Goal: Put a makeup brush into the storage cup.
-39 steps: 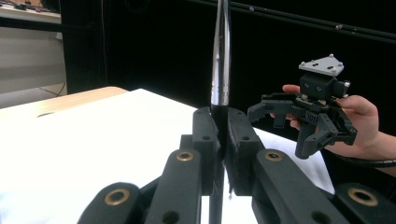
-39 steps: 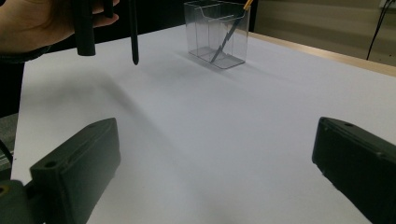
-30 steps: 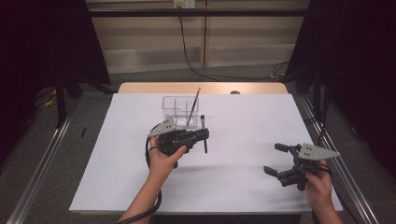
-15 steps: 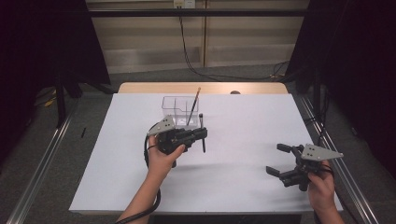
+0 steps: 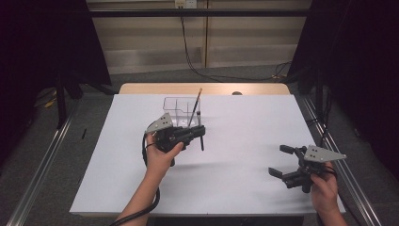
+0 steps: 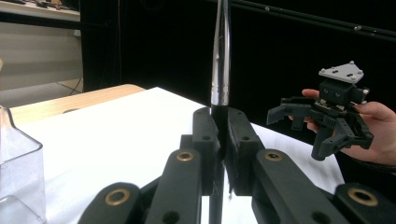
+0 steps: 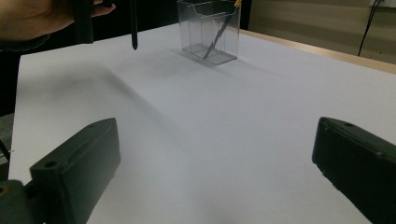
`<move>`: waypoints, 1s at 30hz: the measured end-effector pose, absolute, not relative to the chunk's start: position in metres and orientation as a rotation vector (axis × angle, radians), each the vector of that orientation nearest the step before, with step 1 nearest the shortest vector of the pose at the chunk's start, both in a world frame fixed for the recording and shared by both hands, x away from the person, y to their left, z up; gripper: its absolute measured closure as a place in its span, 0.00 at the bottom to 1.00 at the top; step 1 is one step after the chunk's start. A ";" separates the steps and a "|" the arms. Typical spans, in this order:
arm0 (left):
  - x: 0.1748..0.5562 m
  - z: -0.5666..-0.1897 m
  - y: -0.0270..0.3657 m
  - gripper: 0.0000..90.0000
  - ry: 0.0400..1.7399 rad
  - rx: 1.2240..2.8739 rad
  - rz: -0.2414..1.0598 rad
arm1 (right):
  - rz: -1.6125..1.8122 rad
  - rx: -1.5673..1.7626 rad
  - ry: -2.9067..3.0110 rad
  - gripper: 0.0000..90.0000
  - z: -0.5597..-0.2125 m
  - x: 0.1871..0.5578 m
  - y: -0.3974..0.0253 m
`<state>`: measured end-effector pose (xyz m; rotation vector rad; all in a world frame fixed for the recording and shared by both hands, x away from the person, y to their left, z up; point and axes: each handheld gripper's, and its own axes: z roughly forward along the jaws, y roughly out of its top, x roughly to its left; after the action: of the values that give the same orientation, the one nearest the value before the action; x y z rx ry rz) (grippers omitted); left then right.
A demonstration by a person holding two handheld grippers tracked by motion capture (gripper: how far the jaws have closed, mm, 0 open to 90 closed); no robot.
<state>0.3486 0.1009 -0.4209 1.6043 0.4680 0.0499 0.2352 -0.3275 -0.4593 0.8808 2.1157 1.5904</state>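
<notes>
Near the centre of the high view, the left tool [image 5: 200, 132] clamps a dark pen [image 6: 220, 70] upright, long axis vertical, tip down above the white bench [image 5: 235, 179]. Just behind stands a clear box [image 5: 179, 109] holding a leaning brush [image 5: 195, 107]. The right tool [image 5: 282, 162], lower right, gapes wide.

Bare white tabletop [image 5: 244, 155] lies open between both grippers; the clear box [image 5: 181, 109] at the far middle is the lone standing obstacle.
</notes>
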 end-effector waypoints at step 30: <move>0.376 -0.401 0.108 0.93 0.519 1.617 0.125 | 1.587 0.870 2.120 0.01 -0.458 0.235 -0.326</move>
<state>0.3760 0.1075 -0.4011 1.6166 0.5187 0.1246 0.2349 -0.3265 -0.4583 0.8696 2.1195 1.5868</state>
